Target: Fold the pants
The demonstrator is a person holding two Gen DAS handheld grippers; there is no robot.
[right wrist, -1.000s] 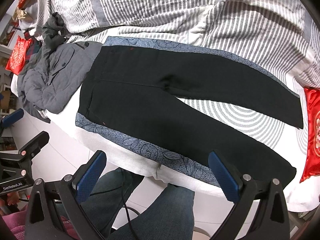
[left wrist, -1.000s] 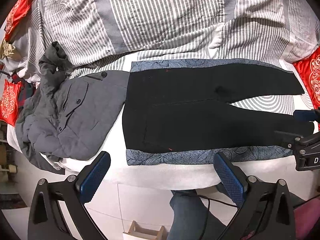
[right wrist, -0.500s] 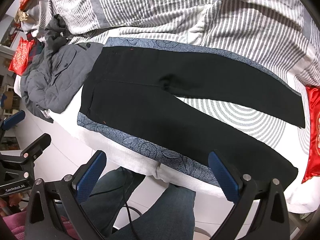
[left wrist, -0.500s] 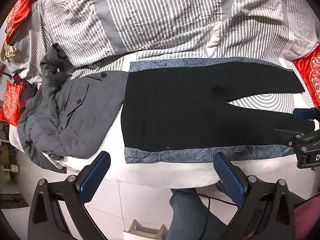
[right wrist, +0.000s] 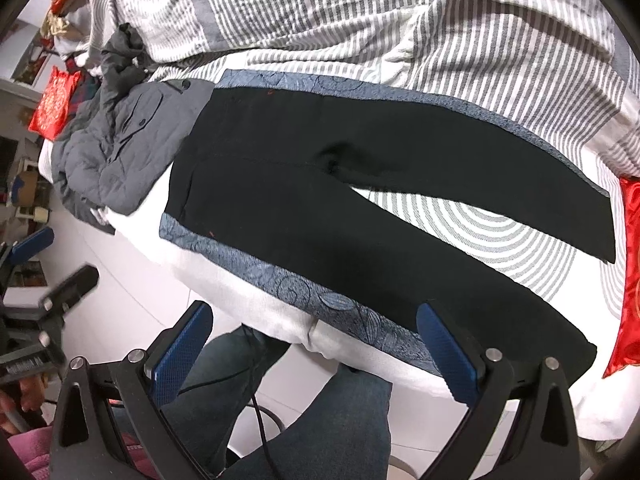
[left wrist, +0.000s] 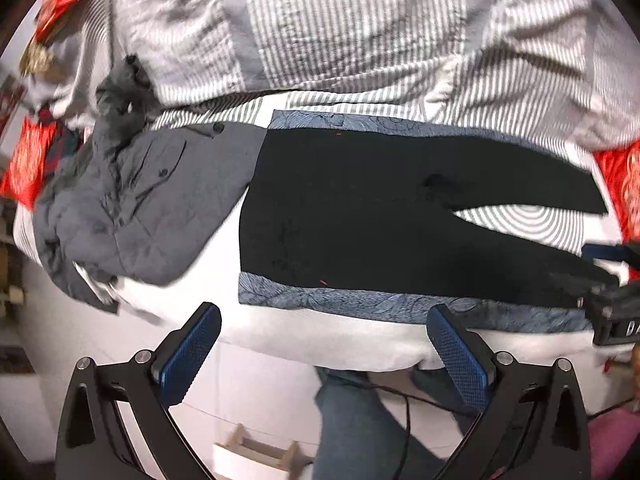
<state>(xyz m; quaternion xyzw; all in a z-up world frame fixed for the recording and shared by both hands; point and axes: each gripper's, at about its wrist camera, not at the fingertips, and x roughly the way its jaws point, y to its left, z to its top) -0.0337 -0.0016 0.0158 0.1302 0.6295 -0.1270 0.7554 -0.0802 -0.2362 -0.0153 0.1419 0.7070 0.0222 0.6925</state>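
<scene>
Black pants [left wrist: 360, 208] [right wrist: 304, 196] lie flat on the bed, waistband to the left, both legs spread out to the right. A blue patterned strip [left wrist: 360, 304] [right wrist: 288, 280] runs along each outer side. My left gripper [left wrist: 324, 336] hangs open off the bed's near edge, below the waist end, its blue pads empty. My right gripper [right wrist: 312, 340] is open too, below the near leg, nothing between its fingers. The right gripper's body [left wrist: 612, 312] shows at the right edge of the left wrist view, by the near leg's hem.
A grey quilted jacket [left wrist: 132, 200] [right wrist: 120, 152] is heaped left of the waistband. A striped duvet [left wrist: 352, 32] covers the far half of the bed. Red cushions [left wrist: 28, 164] [right wrist: 630, 280] sit at both ends. A person's jeans-clad legs [right wrist: 320, 432] stand below the white bed edge [left wrist: 320, 344].
Both grippers have moved closer to the bed, so the pants fill more of each view. The left wrist view is blurred by motion. The pants have not moved.
</scene>
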